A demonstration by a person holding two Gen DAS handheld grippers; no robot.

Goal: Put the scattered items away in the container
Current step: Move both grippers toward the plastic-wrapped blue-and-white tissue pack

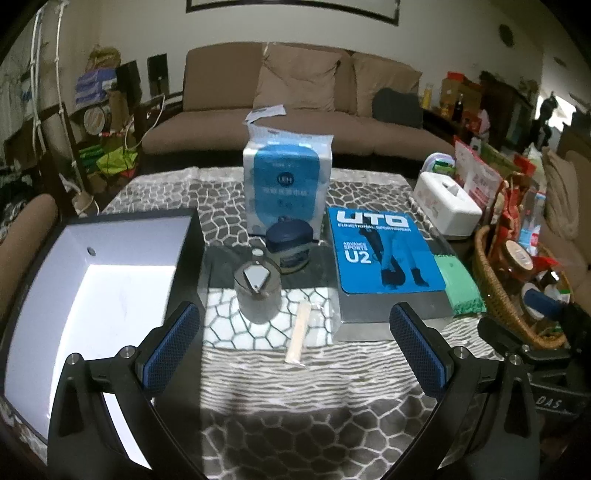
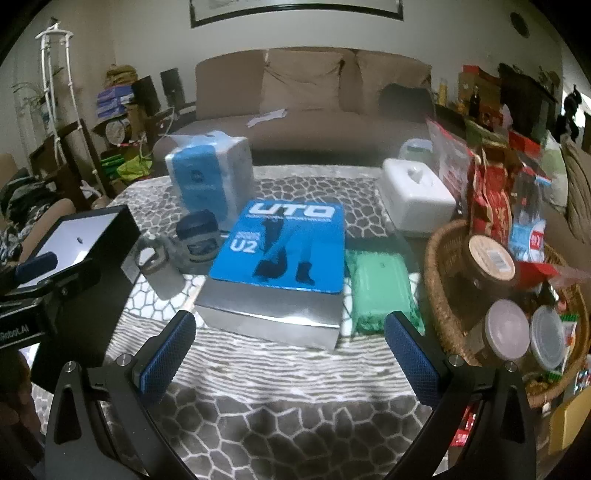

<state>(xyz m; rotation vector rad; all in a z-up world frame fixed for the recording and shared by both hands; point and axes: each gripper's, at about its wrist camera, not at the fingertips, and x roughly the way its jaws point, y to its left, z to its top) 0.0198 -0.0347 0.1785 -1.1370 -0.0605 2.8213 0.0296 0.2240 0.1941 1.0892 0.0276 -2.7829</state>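
Blue-padded left gripper (image 1: pixel 293 354) and right gripper (image 2: pixel 290 352): jaws spread wide, nothing between. Black, white-lined container (image 1: pixel 92 280) at table's left. Beside it: glass jar (image 1: pixel 257 291), navy-lidded jar (image 1: pixel 290 245), wrapped wooden stick (image 1: pixel 298 334), UTO box (image 2: pixel 280 266), green pack (image 2: pixel 380 291).

Living-room clutter around the worktop

A brown sofa (image 1: pixel 295 99) with cushions lines the far wall under a framed picture (image 2: pixel 295 14). At the worktop's right edge a wicker basket (image 2: pixel 439 295) holds jars and snack packets; a white tissue box (image 2: pixel 417 199) stands behind it. Bags and boxes crowd the left corner.
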